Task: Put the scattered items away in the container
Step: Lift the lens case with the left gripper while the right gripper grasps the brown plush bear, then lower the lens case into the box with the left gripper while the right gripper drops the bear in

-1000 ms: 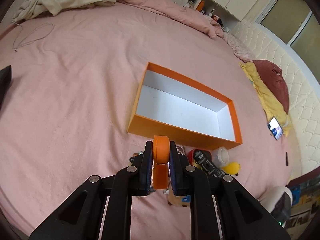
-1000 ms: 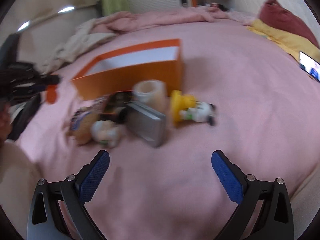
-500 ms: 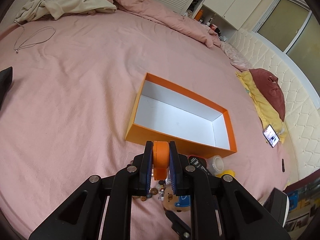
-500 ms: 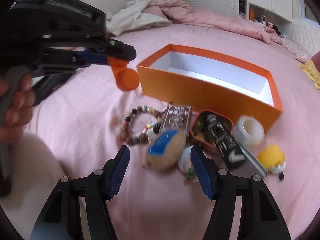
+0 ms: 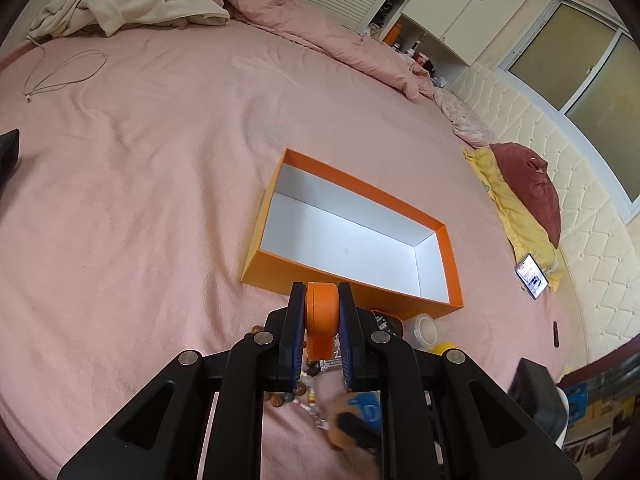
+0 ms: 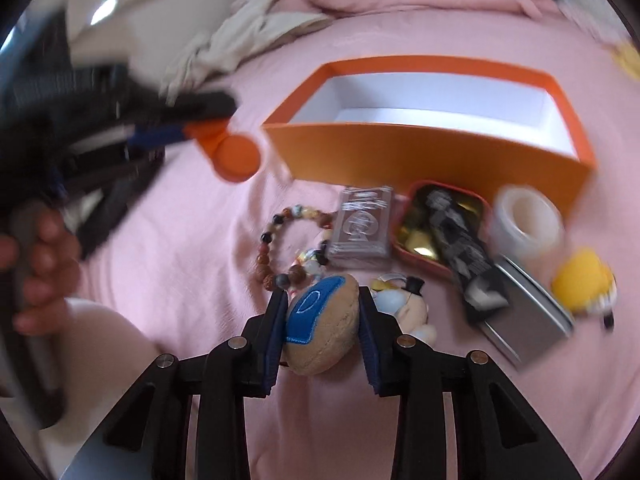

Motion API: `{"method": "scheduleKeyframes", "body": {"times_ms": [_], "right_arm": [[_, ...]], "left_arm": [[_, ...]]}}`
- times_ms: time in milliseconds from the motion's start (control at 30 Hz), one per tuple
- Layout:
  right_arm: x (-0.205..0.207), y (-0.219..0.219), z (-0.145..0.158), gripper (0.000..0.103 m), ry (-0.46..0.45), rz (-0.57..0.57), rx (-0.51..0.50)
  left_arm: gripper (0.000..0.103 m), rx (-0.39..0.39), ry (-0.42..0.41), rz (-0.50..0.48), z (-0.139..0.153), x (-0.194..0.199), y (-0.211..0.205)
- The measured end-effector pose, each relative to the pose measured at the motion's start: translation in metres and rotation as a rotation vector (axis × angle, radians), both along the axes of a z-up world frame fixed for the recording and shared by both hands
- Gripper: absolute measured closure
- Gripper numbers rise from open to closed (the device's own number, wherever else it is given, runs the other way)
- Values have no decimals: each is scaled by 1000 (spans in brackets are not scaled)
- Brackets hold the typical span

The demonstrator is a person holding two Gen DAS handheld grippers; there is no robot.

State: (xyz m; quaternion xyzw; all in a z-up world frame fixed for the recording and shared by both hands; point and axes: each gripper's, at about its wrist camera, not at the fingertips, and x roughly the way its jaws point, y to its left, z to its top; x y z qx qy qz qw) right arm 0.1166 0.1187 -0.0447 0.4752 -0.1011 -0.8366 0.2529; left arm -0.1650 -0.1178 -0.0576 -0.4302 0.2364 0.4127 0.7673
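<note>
right now both hands are loaded or close to it, and the coming move turns on how each load lies from the orange box, which sits open and with nothing in it on the pink bedsheet.

the left gripper is clamped on a small orange cylinder-shaped item, its 2 jaws tight on either flat side. from that wrist view the box's near long wall is directly ahead and just below the fingertips, with the box's long axis running away to the right. so that hand is the nearer of the 2 to the container; a short carry forward over the near wall should put the item above the white floor.

the right gripper has just been closing its jaws, and a tan plush with a blue patch sits between them, the pads pressing on its sides. the box lies straight ahead of this hand but further off, beyond the pile: a bead bracelet, a silver card pack, a red tin, a tape roll, a metal case and a yellow toy. in my judgement this plush must be lifted clear of the pile before going forward.
</note>
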Motion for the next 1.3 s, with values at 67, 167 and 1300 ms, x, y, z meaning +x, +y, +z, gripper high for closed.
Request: {"method": "scheduleKeyframes", "body": {"times_ms": [67,167,1300], "right_arm": [[3,15,6,70,4,-29,-44],[6,38,22,70,34,-55,-92],[-117,111,94,69,248,-206,-157]], "left_arm": [[87,3,5,-6,1,3,0],[87,6,7,-14,2,8,1],[87,117,71,1,9,66,71]]}}
